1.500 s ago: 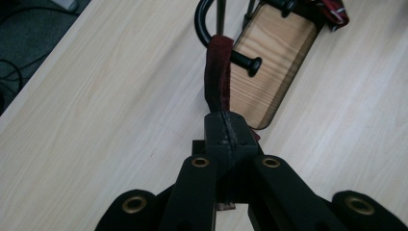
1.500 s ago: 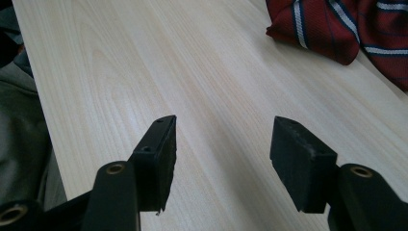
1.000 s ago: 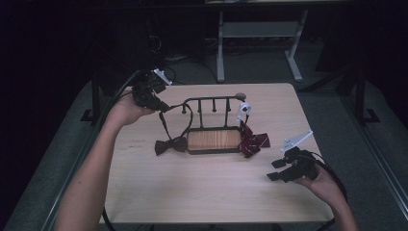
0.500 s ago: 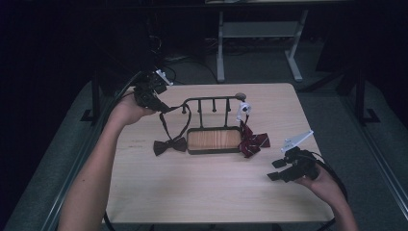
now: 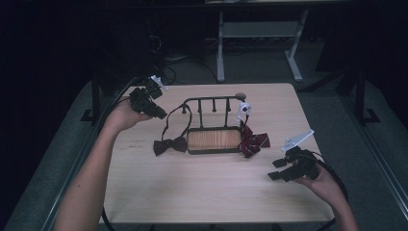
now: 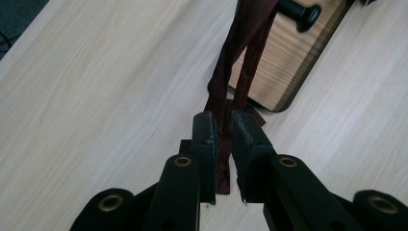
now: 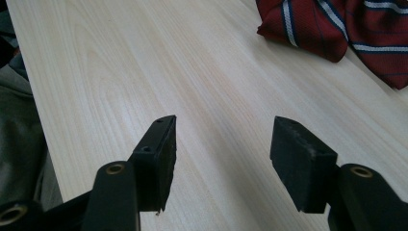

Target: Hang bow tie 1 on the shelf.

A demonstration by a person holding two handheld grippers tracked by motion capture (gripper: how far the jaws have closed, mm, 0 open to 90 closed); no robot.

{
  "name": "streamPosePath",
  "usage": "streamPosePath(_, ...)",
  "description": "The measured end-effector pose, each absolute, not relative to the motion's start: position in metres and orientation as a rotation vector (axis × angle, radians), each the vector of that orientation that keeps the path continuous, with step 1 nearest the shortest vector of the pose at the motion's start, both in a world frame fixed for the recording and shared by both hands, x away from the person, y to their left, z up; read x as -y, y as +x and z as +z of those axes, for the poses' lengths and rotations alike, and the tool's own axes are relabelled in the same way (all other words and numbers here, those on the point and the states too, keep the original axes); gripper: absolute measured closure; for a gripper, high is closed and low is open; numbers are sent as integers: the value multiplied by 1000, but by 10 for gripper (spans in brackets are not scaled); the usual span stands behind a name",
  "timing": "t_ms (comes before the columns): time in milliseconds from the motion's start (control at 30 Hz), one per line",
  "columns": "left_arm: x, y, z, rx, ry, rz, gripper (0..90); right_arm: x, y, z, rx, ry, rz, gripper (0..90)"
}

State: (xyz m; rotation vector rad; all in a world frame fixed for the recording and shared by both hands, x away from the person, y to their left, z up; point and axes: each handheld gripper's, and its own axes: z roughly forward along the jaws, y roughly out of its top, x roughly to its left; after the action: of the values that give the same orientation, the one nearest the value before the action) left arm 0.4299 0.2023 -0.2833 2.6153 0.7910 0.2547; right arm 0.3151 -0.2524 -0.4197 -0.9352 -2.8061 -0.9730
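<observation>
A dark bow tie (image 5: pixel 169 145) lies on the table left of a black metal rack (image 5: pixel 211 101) with a wooden base (image 5: pixel 214 139). Its thin strap (image 6: pixel 243 82) runs up toward a rack peg (image 6: pixel 299 10). My left gripper (image 5: pixel 161 114) is at the table's far left; in the left gripper view it (image 6: pixel 222 139) is shut on that strap. A red striped bow tie (image 5: pixel 252 142) rests against the rack's right end, below a small white piece (image 5: pixel 244 108). My right gripper (image 5: pixel 275 169) hovers open over bare table at the near right, with its jaws (image 7: pixel 221 144) wide apart and the red tie (image 7: pixel 346 24) ahead.
The light wooden table (image 5: pixel 202 192) has bare room along its front half. A cable (image 5: pixel 332 173) trails from the right gripper near the table's right edge. Behind the table stand dark floor and a white desk frame (image 5: pixel 221 53).
</observation>
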Motion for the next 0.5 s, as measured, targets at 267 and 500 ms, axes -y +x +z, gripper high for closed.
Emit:
streamPosePath(267,-207,424,-288,-780,2612,246,767,254,318,-422,2803,-959,-965,413)
streamPosePath(500,-207,417,-290,-754,2609,252,742,255,318,-421,2797,-980,-967,408)
